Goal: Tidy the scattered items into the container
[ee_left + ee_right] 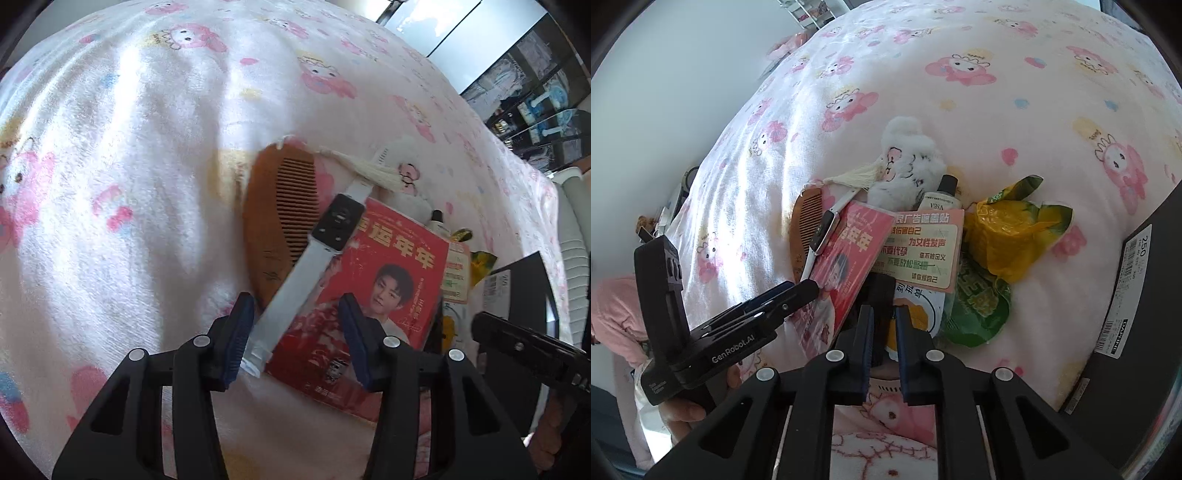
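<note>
The scattered items lie heaped on a pink cartoon-print blanket (pixel 129 184). A wooden comb (pixel 266 221) lies beside a white-strapped smartwatch (pixel 338 221), which rests across a red photo card (pixel 388 280). My left gripper (pixel 295 336) is open over the card's near corner, the watch strap's end between its fingers close to the left pad (pixel 238 332). It also shows in the right wrist view (pixel 809 286). My right gripper (pixel 884 339) is shut on a flat black item (pixel 882 295) amid the pile. The container is a black box (pixel 1137 277) at the right.
A white plush toy (pixel 908 162), a small bottle (pixel 942 195), a pink text card (pixel 923 251), a yellow bag (pixel 1008 229) and a green bag (pixel 979 306) crowd the pile. A person's hand (pixel 679 410) and pink sleeve sit low left. Shelves (pixel 535 110) stand beyond the bed.
</note>
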`<state>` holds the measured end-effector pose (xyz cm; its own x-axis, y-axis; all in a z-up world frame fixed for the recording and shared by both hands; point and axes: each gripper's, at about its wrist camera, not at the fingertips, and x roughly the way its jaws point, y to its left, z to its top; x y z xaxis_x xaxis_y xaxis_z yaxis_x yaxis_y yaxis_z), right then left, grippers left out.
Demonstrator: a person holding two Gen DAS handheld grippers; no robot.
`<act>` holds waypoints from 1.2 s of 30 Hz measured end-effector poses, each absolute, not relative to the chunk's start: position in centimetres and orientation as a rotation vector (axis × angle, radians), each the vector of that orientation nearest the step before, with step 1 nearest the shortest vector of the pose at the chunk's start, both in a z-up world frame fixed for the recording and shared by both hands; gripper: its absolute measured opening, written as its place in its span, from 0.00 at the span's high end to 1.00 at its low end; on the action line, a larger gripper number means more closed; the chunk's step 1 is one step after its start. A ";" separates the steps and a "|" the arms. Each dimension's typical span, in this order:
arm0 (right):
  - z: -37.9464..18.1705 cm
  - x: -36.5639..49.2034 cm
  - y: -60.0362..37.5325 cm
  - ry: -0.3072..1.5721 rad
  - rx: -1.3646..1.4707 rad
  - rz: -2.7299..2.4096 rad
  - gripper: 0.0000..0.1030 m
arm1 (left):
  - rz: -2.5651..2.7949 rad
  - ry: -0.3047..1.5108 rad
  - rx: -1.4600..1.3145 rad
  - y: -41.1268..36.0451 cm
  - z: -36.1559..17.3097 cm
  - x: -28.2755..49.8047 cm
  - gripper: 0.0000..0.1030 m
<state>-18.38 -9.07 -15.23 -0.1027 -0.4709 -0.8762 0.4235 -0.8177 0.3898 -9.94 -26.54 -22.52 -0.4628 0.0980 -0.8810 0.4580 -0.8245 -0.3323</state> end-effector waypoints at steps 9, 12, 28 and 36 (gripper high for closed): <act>-14.7 -17.9 -8.4 -0.066 1.594 -1.967 0.91 | -2.576 0.852 1.558 -23.0 -20.4 -9.5 0.55; -15.1 -17.6 -8.7 -0.075 1.601 -1.930 0.91 | -2.558 0.724 1.577 -21.9 -21.4 -10.2 0.55; -16.2 -17.7 -10.1 -0.086 1.629 -1.837 0.82 | -2.500 1.081 1.636 -25.5 -23.3 -12.0 0.42; -16.7 -18.5 -8.8 -0.075 1.656 -1.906 0.81 | -2.526 1.058 1.593 -24.5 -23.1 -11.2 0.53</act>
